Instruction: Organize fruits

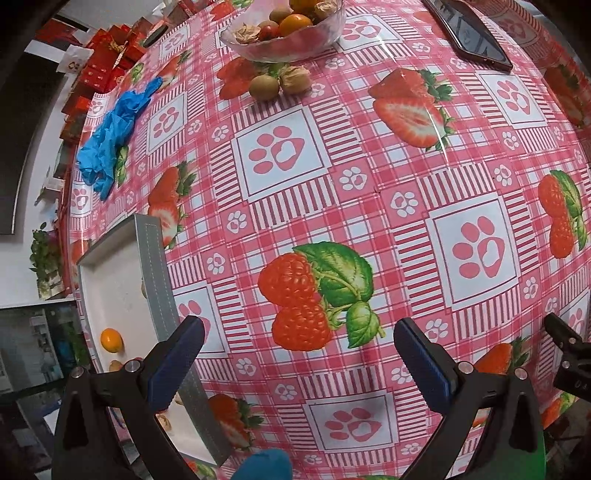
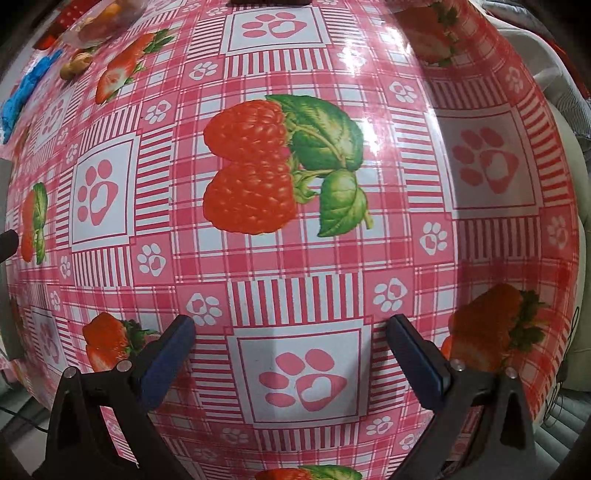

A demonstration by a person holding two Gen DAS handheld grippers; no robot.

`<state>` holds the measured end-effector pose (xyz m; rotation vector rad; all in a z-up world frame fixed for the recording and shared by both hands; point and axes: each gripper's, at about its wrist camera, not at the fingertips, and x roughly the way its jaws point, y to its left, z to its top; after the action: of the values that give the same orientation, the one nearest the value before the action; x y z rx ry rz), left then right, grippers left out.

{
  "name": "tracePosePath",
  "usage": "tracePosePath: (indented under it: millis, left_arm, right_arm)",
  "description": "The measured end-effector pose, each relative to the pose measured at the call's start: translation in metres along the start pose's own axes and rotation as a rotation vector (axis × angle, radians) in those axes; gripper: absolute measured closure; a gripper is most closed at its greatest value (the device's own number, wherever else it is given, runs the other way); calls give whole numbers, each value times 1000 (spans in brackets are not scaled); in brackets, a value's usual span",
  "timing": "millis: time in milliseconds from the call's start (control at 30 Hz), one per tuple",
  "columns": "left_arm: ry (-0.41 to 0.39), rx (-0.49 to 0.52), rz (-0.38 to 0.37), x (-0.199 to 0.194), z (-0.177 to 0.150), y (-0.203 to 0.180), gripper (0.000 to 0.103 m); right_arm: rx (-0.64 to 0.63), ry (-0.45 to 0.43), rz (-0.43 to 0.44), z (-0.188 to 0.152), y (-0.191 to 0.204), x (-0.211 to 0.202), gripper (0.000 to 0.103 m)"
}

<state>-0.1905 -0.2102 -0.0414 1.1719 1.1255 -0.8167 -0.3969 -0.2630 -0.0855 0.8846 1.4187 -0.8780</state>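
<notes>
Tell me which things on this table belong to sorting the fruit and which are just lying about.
For the job:
glass bowl of fruit
kiwi beside it
husked fruit
white tray
orange fruit in the tray

Lying about:
blue gloves
phone
red boxes

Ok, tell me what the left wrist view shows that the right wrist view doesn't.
Left wrist only: the white tray with a small orange fruit in it, the phone, and the open left gripper.

Right wrist only: the open right gripper and the table's right edge.

Both: the strawberry tablecloth, the glass fruit bowl, the loose kiwi below it, and the blue gloves.
</notes>
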Motion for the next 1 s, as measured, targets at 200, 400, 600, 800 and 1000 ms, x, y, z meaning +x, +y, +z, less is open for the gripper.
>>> tracePosePath:
  millis: [200,400,600,800,1000]
  left_arm:
    - [-73,-53,-118,1,22,-12,0]
    - [-168,-133,-180,19,66,-39,0]
    - [-332,-263,-247,27,77,-53,0]
    - [-576,-286,-221,27,66,-66,0]
    - [-574,-286,-222,27,67,-67,0]
  right_arm:
    - [0,-15,-3,0,4,-4,0]
    - [-1,-60,-5,-12,4,-8,0]
    - [0,-95,-5,-27,3,-12,0]
    - [0,-94,-6,-34,3,-14,0]
    - [3,-73,-9,-27,4,-16,0]
